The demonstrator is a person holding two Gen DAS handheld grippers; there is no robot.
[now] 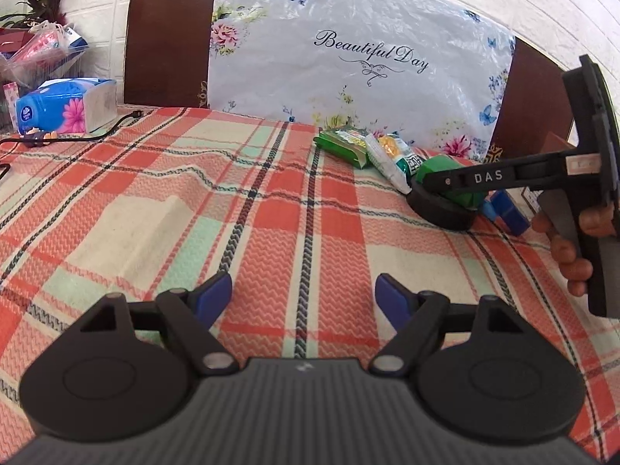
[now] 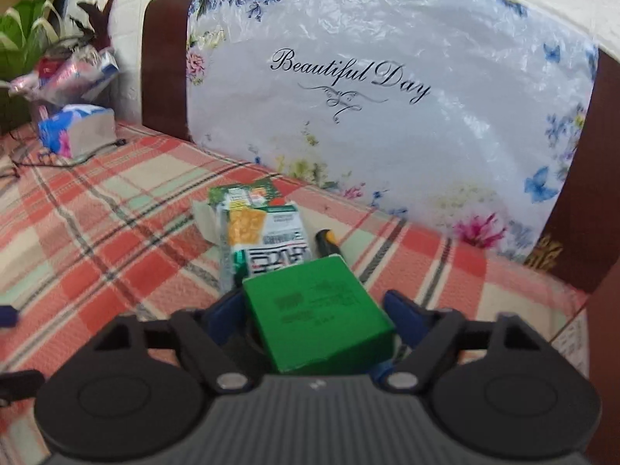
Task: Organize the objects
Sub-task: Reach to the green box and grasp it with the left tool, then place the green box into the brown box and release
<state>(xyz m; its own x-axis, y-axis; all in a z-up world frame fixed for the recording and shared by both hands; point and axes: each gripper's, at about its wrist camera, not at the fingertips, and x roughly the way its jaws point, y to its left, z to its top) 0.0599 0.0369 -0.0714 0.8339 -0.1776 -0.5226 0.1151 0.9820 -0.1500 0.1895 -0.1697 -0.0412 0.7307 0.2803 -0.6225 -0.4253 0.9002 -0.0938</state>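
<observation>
In the right wrist view a green box lies tilted between the blue fingers of my right gripper. The left finger is against it and a gap shows at the right finger, so the jaws stand open around it. Just past it lie a white and yellow packet, a green packet and a black and orange pen. In the left wrist view the green box rests over a black round thing. My left gripper hangs open over bare plaid cloth, holding nothing.
A plastic-wrapped pillow printed "Beautiful Day" leans on a dark wooden headboard behind the packets. A blue tissue pack, a black cable and bagged items sit at the far left. A hand holds the right gripper.
</observation>
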